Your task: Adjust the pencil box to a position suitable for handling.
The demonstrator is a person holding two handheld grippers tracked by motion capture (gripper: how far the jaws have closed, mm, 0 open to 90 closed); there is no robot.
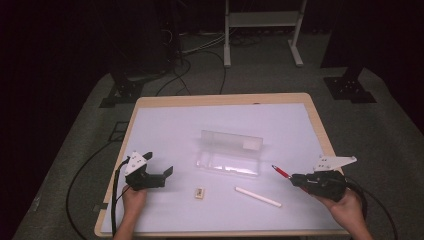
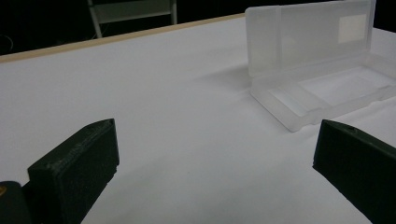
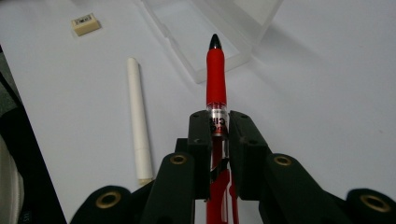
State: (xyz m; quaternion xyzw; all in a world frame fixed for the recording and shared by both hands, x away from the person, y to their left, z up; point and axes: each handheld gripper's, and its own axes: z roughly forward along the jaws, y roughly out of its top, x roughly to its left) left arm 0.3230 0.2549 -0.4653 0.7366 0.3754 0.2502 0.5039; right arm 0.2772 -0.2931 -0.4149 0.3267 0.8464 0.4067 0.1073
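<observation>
**Red pen held, open case ahead**

The red plastic pen (image 3: 216, 79) sits clamped in the right hand-held gripper (image 3: 218, 122), tip toward the clear plastic pencil case (image 1: 231, 161) mid-tabletop (image 1: 165, 125). Judged best: lower it flat, lengthwise, into the tray. The left hand-held gripper (image 1: 159, 172) waits with jaws spread, empty.

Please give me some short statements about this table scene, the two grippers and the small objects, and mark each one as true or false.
1. The right gripper is shut on a red pen with a black tip. True.
2. The left gripper holds the small cream eraser. False: its jaws are open and hold nothing; the eraser lies on the white table surface.
3. The clear plastic pencil case has its lid open. True.
4. The white stick-shaped pen lies inside the case. False: it lies on the table, in front of the case.
</observation>
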